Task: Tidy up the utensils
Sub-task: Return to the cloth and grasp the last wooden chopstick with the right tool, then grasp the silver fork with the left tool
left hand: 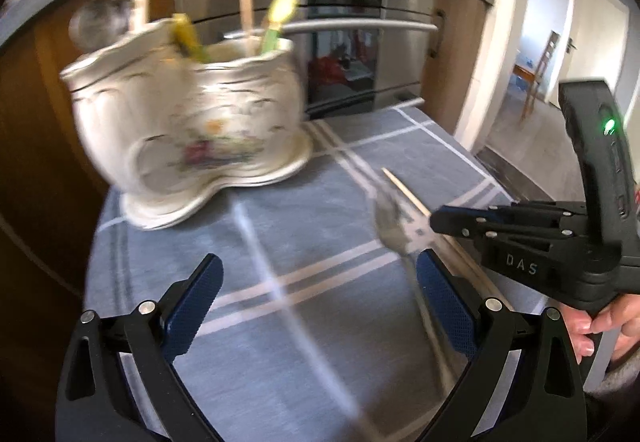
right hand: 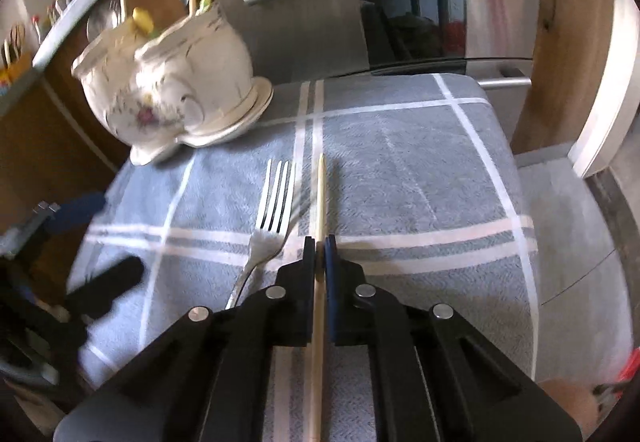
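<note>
Pinching wooden stick (right hand: 320, 202): right gripper (right hand: 319, 242) clamped on it | silver fork (right hand: 272, 210) just beside, 9 o'clock, on grey cloth (right hand: 400, 170) | ceramic holder (right hand: 168, 82) at 10 o'clock | left gripper (left hand: 318, 302) spread wide, nothing between.

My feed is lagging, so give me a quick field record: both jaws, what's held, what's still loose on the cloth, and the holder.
right gripper: jaws shut on the wooden chopstick, which lies on the cloth
left gripper: jaws open, nothing between them
loose on cloth: silver fork, just left of the chopstick
holder: ceramic floral pot, far left of the checked cloth, already holding several utensils
behind: oven
</note>
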Demonstrator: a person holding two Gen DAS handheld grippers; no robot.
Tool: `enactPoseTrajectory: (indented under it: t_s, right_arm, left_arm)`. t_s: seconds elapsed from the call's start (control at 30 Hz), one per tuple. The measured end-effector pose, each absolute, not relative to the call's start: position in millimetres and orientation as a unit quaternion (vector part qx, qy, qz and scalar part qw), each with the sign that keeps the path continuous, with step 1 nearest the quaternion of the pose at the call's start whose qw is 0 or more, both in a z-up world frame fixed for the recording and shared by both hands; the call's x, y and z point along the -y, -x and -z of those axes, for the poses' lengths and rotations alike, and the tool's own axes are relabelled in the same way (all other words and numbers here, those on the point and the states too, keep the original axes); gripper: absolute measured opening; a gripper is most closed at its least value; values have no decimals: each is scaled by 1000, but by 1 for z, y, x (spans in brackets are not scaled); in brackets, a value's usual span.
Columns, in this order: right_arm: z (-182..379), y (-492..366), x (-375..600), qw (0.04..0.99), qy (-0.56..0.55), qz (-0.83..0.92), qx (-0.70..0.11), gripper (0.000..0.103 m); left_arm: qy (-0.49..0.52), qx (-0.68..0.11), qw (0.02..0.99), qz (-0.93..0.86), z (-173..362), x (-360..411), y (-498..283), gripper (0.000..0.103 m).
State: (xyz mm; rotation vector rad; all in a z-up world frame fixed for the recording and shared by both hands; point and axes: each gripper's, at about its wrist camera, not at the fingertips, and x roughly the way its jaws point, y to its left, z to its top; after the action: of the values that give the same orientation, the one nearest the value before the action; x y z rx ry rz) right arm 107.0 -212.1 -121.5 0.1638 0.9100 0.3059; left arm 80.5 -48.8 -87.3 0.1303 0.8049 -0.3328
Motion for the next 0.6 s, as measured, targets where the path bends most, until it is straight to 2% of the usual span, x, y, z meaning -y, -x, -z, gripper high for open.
enactPoseTrajectory:
  t_s: [0.2, 0.27, 0.33, 0.47, 0.6]
  right_arm:
    - [109, -102, 230, 894, -93, -138, -417, 5]
    - [108, -101, 236, 894, -100, -140, -415, 5]
    - [109, -100, 241, 894, -105, -140, -413, 5]
    - [110, -99, 245, 894, -108, -140, -412, 5]
    - [109, -97, 247, 894, -110, -145, -409, 5]
  left_arm:
    - [-79, -418, 886, 184, 103, 85, -105, 91]
    - [-86, -421, 883, 188, 105, 92, -111, 83]
    - [-89, -425, 881, 187, 107, 97, -119, 81]
    - [-91, -438, 875, 185, 113, 106, -133, 64]
    - [-95, -446, 870, 186, 120, 112, -142, 58]
